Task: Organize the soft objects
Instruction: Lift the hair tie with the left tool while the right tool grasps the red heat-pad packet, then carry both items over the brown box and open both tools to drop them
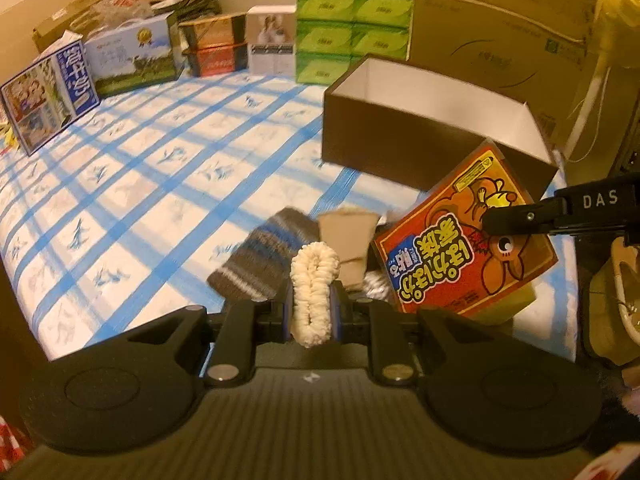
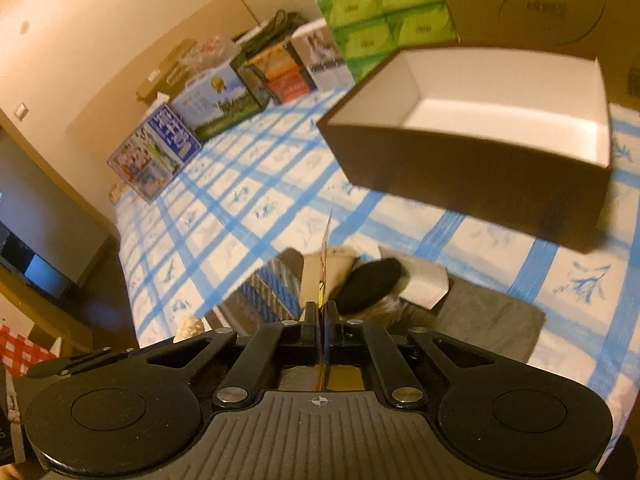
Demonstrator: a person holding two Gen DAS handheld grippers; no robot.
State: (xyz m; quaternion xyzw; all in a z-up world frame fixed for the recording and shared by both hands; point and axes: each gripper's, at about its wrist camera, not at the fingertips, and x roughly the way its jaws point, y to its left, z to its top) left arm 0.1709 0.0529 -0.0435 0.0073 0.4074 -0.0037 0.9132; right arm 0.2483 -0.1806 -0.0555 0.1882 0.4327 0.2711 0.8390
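Right wrist view: brown box with white inside sits empty on the checked counter; right gripper jaws pinch a flat orange packet, left gripper jaws clamp a cream scrunchie.

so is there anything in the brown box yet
No, the right wrist view looks into the open brown box and shows only its bare white floor and walls.

I'm in a home, likely a bedroom or living room. The surface before me wears a blue-checked cloth. Milk cartons, tissue packs and cardboard boxes line plain cream walls, and a dark screen sits on a low cabinet.
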